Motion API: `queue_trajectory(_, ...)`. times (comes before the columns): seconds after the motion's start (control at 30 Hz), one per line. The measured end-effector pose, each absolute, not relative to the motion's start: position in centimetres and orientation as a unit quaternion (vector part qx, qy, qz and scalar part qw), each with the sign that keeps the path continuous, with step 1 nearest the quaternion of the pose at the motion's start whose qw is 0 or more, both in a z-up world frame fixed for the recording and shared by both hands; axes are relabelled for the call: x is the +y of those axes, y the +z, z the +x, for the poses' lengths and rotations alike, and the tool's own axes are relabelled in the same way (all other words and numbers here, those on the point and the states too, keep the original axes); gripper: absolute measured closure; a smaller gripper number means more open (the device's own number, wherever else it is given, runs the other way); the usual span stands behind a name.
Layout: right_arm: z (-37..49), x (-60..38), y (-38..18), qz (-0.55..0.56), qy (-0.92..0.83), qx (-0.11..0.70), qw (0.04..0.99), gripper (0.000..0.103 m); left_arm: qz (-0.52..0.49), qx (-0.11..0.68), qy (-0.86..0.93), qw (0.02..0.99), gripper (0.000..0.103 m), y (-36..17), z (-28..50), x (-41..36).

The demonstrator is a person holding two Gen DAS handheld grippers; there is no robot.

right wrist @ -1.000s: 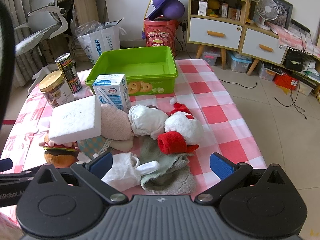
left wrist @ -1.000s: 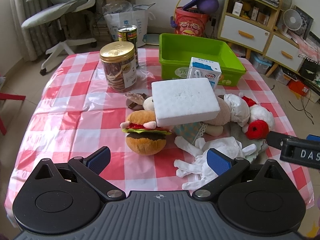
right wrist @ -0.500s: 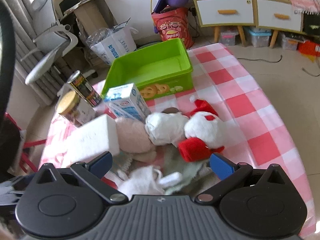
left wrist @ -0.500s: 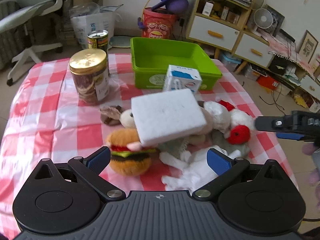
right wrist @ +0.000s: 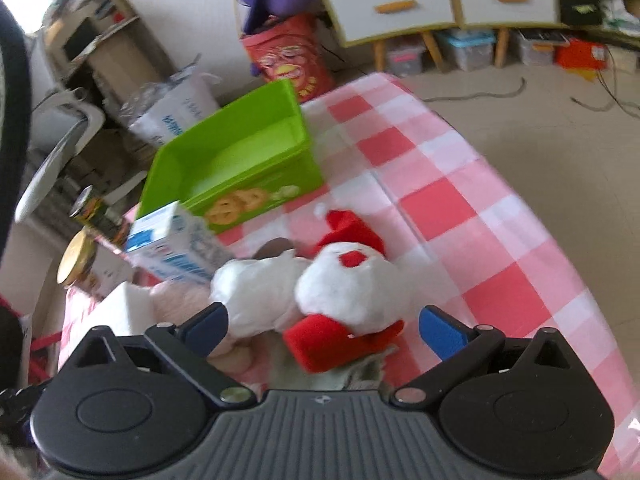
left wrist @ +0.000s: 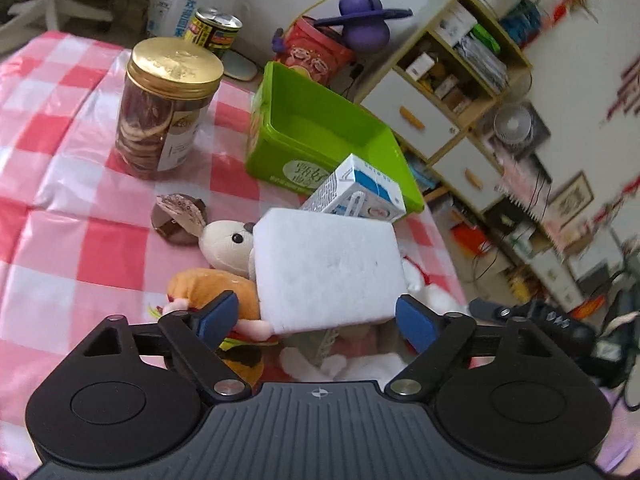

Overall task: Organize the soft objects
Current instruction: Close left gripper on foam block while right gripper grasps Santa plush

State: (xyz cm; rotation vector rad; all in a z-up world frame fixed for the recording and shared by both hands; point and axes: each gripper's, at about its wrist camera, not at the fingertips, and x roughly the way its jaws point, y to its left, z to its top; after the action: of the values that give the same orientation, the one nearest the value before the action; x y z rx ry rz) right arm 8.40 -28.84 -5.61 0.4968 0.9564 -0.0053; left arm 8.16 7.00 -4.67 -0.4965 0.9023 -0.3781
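**White foam block between the left jaws, plush pile under both grippers**

White foam block lies tilted on top of the soft pile, between the blue pads of the left gripper. Those jaws have just been closing with the block between them; the right pad sits at the block's edge, the left pad is just apart from it, so nothing is pressed yet. Under the block are a burger plush and a beige plush, its head poking out on the left. A milk carton leans just behind the block.

The right gripper hangs over a white-and-red plush, jaws spread wide with the toy between them and neither pad touching it. A white plush lies just beside it on the left.

Behind the pile stands the green bin, with nothing visible inside. Left of it are a gold-lidded jar and a can. All rest on a red-checked cloth.
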Motion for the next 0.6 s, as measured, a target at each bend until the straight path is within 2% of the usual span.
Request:
queue_trajectory(0.23, 9.8, -30.9, -8.6, 0.316, -0.030, 0.466, 0.826, 0.043, -0.268, 0.424, -0.167, 0.849, 0.033, -5.2, 8.5, 7.3)
queue_trajectory(0.37, 10.0, -31.5, -10.0, 0.365, -0.034, 0.474, 0.800, 0.054, -0.285, 0.424, -0.158, 0.845, 0.032, -5.4, 8.8, 7.8)
queue_trajectory(0.43, 10.0, -31.6, -10.1, 0.370, -0.042, 0.473, 0.798, 0.060, -0.299, 0.421, -0.149, 0.844, 0.028, -5.4, 8.9, 8.2)
queue_trajectory(0.5, 10.0, -31.6, -10.1, 0.376, -0.046, 0.470, 0.797, 0.063, -0.309, 0.417, -0.142, 0.843, 0.025, -5.3, 9.0, 8.4)
queue_trajectory(0.6, 10.0, -31.3, -9.9, 0.373, -0.054, 0.471, 0.798, 0.068, -0.314, 0.417, -0.139, 0.841, 0.027, -5.2, 9.3, 8.2)
